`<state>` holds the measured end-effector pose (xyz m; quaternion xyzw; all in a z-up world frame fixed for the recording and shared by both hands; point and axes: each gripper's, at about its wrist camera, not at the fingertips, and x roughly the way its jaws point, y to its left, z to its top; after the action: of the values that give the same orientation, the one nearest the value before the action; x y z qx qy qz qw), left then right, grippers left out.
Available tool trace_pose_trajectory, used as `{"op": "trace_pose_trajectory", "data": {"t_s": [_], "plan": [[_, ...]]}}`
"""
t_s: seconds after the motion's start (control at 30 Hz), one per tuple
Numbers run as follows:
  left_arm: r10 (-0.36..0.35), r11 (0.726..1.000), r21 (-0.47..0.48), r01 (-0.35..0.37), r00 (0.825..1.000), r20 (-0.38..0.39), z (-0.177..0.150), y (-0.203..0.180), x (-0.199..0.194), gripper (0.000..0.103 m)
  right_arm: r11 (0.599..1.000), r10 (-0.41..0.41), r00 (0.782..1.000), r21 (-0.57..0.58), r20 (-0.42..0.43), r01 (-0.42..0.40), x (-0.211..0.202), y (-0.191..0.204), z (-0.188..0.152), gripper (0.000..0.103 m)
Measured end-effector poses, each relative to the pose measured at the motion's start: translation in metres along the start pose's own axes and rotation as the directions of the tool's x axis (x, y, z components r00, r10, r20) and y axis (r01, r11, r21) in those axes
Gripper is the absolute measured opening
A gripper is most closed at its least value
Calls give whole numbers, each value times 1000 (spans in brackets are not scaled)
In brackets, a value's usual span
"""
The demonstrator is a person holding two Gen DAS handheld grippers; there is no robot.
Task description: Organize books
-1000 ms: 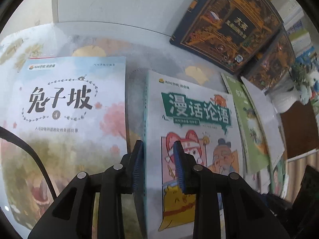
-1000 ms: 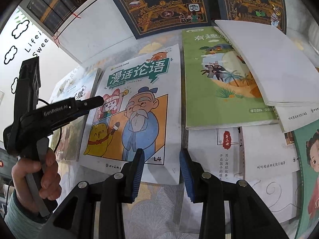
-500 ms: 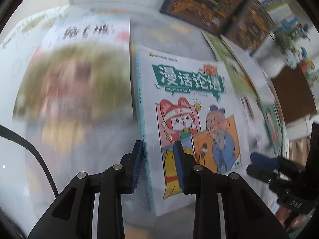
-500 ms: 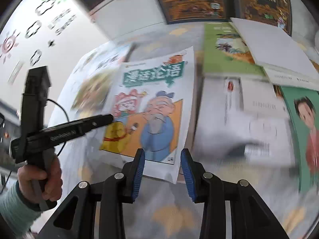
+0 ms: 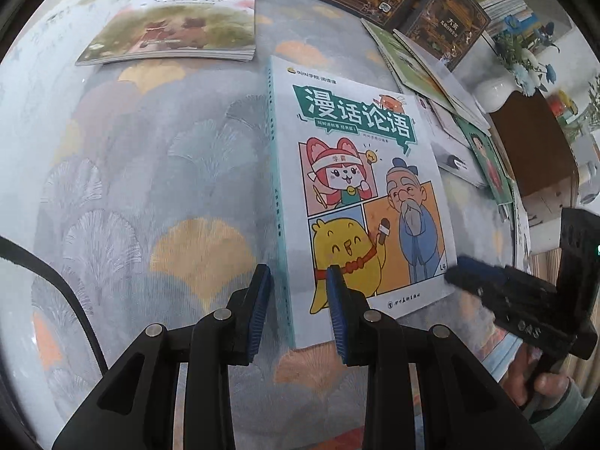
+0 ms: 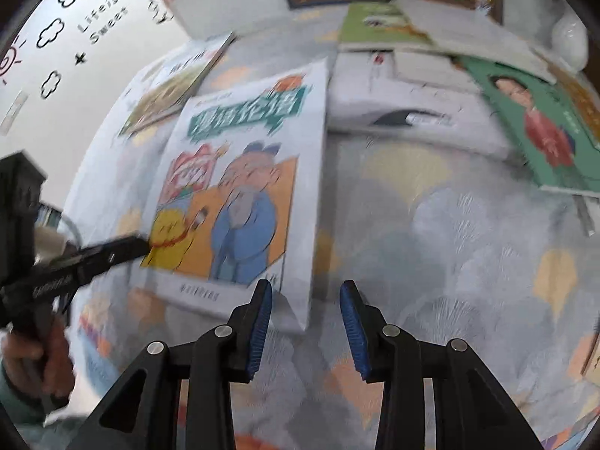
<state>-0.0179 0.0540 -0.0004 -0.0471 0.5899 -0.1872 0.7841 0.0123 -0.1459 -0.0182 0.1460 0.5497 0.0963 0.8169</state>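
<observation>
Where comic book (image 5: pixel 360 187) lies, leaf-patterned tablecloth (image 5: pixel 150 187); behind, decal wall (image 6: pixel 56 37)

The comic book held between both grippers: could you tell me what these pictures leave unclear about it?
- Comic book underside: hidden in both views by the book.
- Title: blurred by motion in the right wrist view.
- Left gripper: spine sits between its fingers; contact unclear.
- Right gripper: corner sits between its fingers, blurred; contact unclear.

comic book (image 5: pixel 360 191) ahead of left gripper: "漫话论语", corner "L4". Far-left book (image 5: pixel 180 22): "兔子坡". Wall decal (image 6: pixel 103 18): "Life is Sweet".
</observation>
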Motion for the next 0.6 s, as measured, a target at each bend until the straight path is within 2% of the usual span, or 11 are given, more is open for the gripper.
{"op": "trace_pose_trajectory", "data": {"t_s": [0.1, 0.3, 0.37, 0.4, 0.47, 0.6], "plan": [[3, 1000, 23, -3, 1000, -3, -1, -5, 3, 28, 1000, -2, 998, 30, 61, 1, 1, 3, 6, 35], [-45, 999, 3, 45, 999, 1, -2, -4, 3, 28, 999, -11, 997, 35, 75, 8, 6, 16, 5, 35], [-101, 994, -41, 101, 995, -9, -2, 1, 0, 28, 999, -5, 997, 42, 75, 2, 5, 14, 5, 35], [-138, 988, -69, 137, 990, -11, -3, 4, -3, 28, 999, -5, 997, 54, 78, 1, 3, 10, 3, 35], [-258, 957, -135, 259, 966, 20, -4, 10, -15, 28, 994, 9, 996, 105, 94, -19, 0, 1, -1, 35], [-372, 914, -144, 379, 925, 77, -6, 6, -30, 28, 981, 57, 992, 176, 112, -76, -1, -10, -2, 35]]}}
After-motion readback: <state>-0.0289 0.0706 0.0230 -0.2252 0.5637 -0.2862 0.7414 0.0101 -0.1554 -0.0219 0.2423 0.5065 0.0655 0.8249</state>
